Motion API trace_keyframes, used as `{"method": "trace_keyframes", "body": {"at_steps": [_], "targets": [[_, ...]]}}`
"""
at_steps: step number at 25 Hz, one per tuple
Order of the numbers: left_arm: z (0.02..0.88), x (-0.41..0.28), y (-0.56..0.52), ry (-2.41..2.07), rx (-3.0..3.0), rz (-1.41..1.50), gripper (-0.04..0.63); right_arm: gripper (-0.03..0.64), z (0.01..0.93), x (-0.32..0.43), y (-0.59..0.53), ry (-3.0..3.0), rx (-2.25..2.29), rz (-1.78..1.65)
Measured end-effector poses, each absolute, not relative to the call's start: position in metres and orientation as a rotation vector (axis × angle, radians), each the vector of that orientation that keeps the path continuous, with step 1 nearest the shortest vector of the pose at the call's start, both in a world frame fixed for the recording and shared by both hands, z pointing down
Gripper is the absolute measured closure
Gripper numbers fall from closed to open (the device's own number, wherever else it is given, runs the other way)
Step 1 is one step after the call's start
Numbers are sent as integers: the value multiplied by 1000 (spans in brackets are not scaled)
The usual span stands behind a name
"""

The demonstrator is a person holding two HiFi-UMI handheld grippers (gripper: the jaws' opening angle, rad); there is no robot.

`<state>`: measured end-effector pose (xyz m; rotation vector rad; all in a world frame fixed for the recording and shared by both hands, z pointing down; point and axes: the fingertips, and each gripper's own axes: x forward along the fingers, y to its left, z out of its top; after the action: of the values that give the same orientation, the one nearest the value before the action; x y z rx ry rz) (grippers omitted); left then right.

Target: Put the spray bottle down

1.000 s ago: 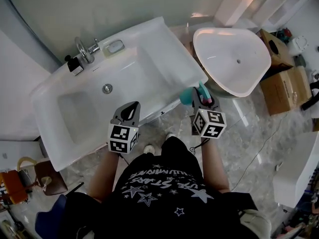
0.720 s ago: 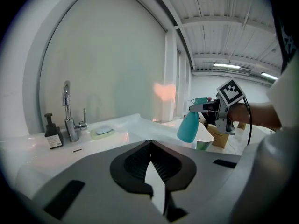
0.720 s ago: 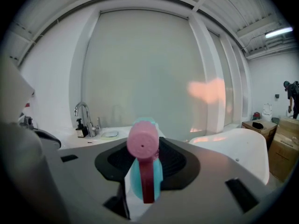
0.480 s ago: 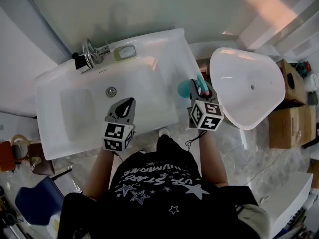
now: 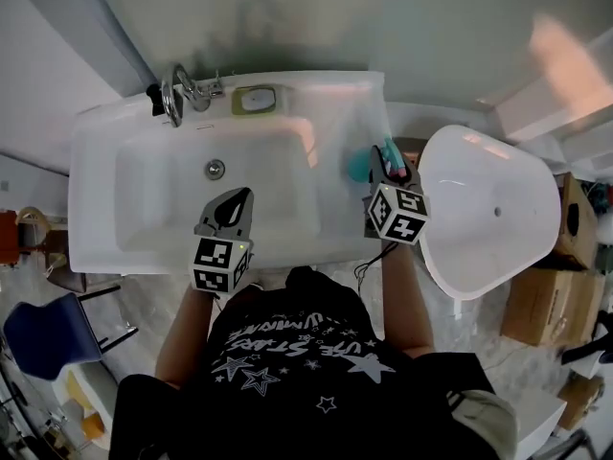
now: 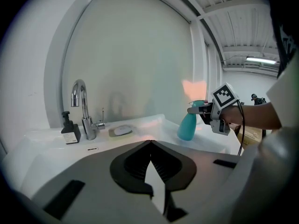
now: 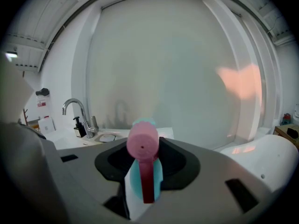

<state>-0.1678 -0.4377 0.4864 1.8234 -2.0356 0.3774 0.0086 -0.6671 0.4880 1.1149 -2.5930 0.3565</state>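
Note:
The spray bottle (image 5: 362, 164) is teal with a pink head (image 7: 142, 143). My right gripper (image 5: 387, 172) is shut on its neck and holds it upright over the right rim of the white sink (image 5: 316, 228). The left gripper view shows the bottle (image 6: 188, 127) low over that rim, and I cannot tell whether it touches. The marker cube (image 5: 397, 214) sits behind the jaws. My left gripper (image 5: 236, 202) hovers over the basin's front part with its jaws together and nothing in them; its tips (image 6: 150, 142) meet.
A chrome faucet (image 5: 177, 94), a black soap dispenser (image 6: 70, 130) and a soap dish (image 5: 257, 99) line the sink's back edge. A white tub (image 5: 488, 209) lies on the floor right of the sink, with cardboard boxes (image 5: 546, 300) beyond. A blue chair (image 5: 43, 338) stands lower left.
Both grippers moved toward the sink. The right gripper carried the spray bottle from off the sink's right corner to over its right rim. The left gripper moved further over the basin.

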Motion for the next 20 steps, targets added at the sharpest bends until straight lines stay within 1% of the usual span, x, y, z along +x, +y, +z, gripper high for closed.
{"method": "trace_keyframes", "body": {"at_steps": [9, 20], "targets": [[497, -170, -453, -2078, 1726, 375, 580, 459, 509, -17, -705, -2588, 1012, 350], [502, -171, -452, -2098, 1681, 364, 580, 459, 514, -27, -711, -2583, 981, 264]]}}
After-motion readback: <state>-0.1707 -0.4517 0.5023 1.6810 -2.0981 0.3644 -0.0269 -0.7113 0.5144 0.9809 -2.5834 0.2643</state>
